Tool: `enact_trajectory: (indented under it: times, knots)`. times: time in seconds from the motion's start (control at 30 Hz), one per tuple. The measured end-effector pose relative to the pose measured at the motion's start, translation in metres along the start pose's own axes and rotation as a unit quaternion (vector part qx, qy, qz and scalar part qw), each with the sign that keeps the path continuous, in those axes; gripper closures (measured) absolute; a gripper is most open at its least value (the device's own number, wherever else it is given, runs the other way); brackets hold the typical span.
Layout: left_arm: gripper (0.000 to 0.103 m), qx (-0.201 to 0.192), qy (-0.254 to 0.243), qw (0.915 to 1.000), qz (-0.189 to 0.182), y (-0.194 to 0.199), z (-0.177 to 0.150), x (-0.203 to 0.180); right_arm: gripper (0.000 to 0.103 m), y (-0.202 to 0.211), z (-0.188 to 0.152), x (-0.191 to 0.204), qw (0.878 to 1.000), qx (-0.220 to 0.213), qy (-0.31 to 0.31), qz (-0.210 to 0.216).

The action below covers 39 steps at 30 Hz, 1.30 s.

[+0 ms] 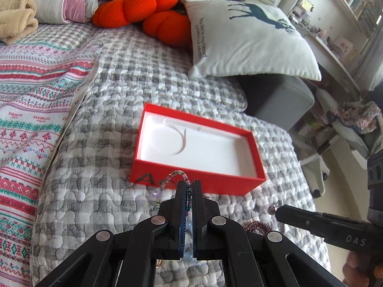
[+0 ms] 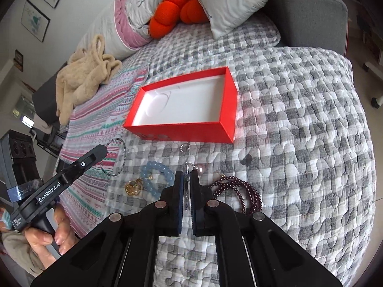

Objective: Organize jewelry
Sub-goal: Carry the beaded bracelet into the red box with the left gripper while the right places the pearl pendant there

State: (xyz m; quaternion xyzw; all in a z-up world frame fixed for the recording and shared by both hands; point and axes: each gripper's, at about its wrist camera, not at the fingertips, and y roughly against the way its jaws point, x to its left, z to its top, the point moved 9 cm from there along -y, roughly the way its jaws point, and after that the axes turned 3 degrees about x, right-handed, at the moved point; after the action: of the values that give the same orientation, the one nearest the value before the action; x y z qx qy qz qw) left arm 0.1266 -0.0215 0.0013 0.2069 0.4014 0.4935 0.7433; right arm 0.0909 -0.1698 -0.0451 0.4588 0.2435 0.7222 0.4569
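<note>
Jewelry is lying spread on the quilt point(image 2: 299, 124), just in front of the open red box point(image 2: 225, 129), so it is easy to drop in. The left gripper point(image 1: 189, 183) is pinching a thin beaded bracelet point(image 1: 176, 174) near the box. The right gripper point(image 2: 188, 174) is pinching a clear piece point(image 2: 188, 167). A blue bracelet point(image 2: 158, 169) and dark red beads point(image 2: 241, 186) are waiting.

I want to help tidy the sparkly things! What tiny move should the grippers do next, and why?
Probably carry the left gripper forward over the red box and let go. Its jaws are shut on a thin beaded bracelet, the box's open white inside sits just ahead, and the right gripper already pinches a clear piece.
</note>
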Motion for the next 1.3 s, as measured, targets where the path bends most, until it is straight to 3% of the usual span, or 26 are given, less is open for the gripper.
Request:
enact_trajectory:
  times: [0.27, 0.57, 0.9, 1.3]
  knots:
    - [0.103, 0.003, 0.007, 0.9995, -0.032, -0.009, 0.038, -0.019, 0.098, 0.004, 0.046, 0.02, 0.999, -0.04, -0.011, 0.017]
    - [0.103, 0.008, 0.009, 0.9978, -0.065, -0.045, 0.055, -0.021, 0.098, -0.014, 0.074, 0.008, 0.997, -0.065, -0.026, 0.018]
    - [0.103, 0.042, 0.011, 0.999, 0.016, -0.09, 0.041, 0.03, 0.098, -0.052, 0.076, -0.015, 0.999, -0.033, -0.019, -0.009]
    - [0.103, 0.03, -0.023, 0.9979, 0.052, -0.086, 0.042, 0.033, 0.095, -0.056, 0.089, -0.018, 0.999, -0.046, -0.012, -0.024]
